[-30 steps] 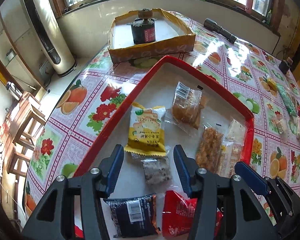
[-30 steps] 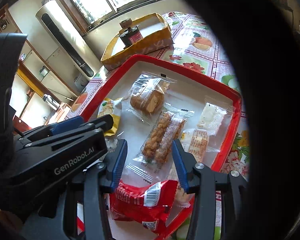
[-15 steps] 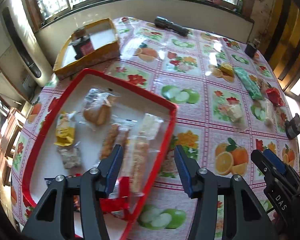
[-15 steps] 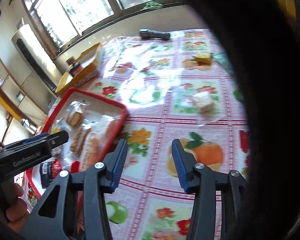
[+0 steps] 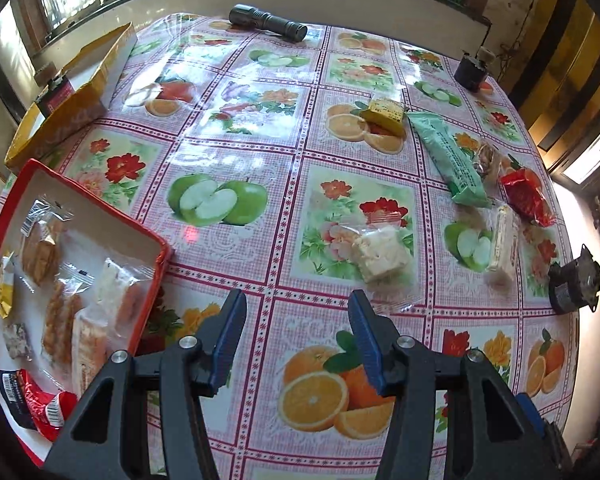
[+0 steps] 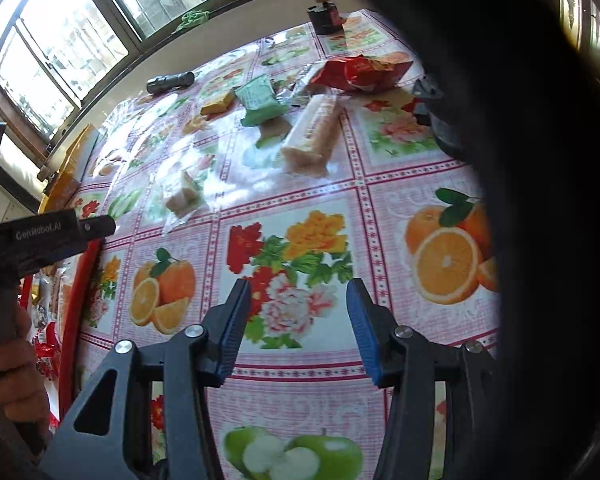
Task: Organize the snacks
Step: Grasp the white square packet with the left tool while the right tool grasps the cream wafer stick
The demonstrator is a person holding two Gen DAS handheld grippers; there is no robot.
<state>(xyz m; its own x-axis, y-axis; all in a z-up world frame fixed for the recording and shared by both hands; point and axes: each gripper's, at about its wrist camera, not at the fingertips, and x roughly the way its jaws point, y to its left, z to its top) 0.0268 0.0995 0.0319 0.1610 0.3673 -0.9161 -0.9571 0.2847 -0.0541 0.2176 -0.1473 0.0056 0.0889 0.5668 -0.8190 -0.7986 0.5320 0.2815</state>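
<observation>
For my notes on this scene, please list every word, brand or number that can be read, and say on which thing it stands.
"GenRobot.AI": white letters on the black body of the left gripper, seen from the right wrist view.
Print on the green wrapper, the yellow packet and the red packet: too small or blurred to read.
Barcode label on the packet in the red tray: digits unreadable.

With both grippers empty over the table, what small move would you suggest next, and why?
Probably ease the left gripper forward onto the clear-wrapped white snack and close on it. That snack lies loose on the tablecloth just ahead of the open jaws, outside the red tray. The right gripper is opening with nothing between its jaws.
</observation>
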